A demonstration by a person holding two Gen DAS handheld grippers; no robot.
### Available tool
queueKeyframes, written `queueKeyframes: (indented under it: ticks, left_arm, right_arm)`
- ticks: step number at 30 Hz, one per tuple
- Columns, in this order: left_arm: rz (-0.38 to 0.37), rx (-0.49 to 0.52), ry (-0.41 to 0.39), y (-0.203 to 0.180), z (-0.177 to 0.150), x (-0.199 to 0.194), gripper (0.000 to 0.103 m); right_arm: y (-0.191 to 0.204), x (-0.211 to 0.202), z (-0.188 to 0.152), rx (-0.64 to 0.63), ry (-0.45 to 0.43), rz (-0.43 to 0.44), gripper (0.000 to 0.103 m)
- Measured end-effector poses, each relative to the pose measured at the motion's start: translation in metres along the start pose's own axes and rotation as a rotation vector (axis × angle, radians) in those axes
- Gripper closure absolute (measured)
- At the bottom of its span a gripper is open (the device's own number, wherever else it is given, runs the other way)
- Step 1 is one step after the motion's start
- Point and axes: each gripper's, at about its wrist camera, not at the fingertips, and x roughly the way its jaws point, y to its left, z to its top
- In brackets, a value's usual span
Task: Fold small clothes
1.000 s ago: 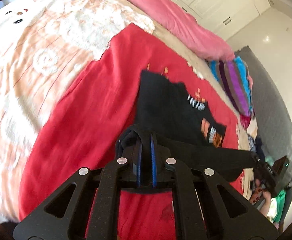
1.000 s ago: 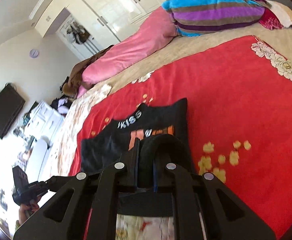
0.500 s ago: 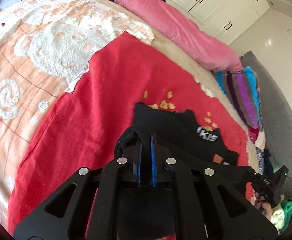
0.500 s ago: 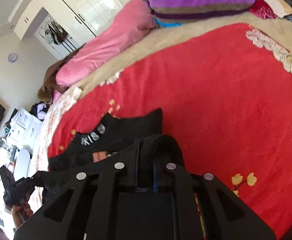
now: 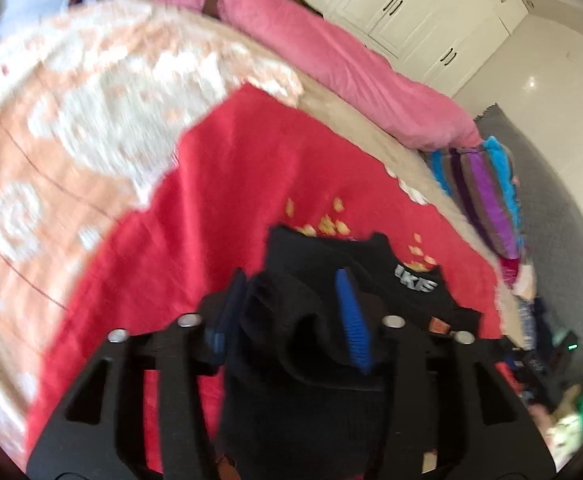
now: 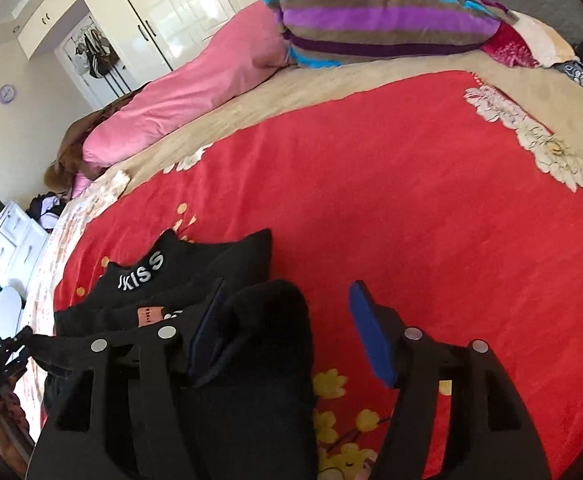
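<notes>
Both tools just opening, releasing black garment [image 6: 195,280]: left tool [image 5: 291,312] and right tool [image 6: 287,320] straddling folded edge, cloth lying loose between jaws, long axis running tool-to-tool across red blanket [image 6: 411,200].

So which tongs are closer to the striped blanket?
Right. The right tongs face the striped blanket across the red cover; the left tongs are at the black garment's far end. Both have just been opening, with garment fabric between their jaws.
</notes>
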Motion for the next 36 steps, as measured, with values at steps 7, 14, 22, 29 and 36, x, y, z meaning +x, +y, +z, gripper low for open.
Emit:
queueKeyframes:
  ticks: [7,14,22,29,36]
  left_arm:
    - [0.007,0.040,-0.030,-0.008,0.014,-0.030,0.058]
    - [-0.074,0.292,0.168,-0.061,-0.014,-0.021,0.051]
    - [-0.082,0.459,0.420,-0.082,-0.074,0.037,0.052]
    - [-0.032,0.472,0.181,-0.088,-0.056,0.040,0.051]
    - [0.029,0.330,0.021,-0.053,-0.032,0.031,0.040]
  right_arm:
    - [0.058,-0.026,-0.005,-0.323,-0.088,0.050,0.040]
    - [0.133,-0.020,-0.068,-0.841,0.000,0.088,0.035]
    - [0.136,0.022,-0.082,-0.921,0.113,-0.008,0.035]
    - [0.122,0.031,-0.042,-0.703,-0.061,-0.152,0.035]
    - [0.092,0.024,-0.011,-0.499,-0.131,-0.168,0.034]
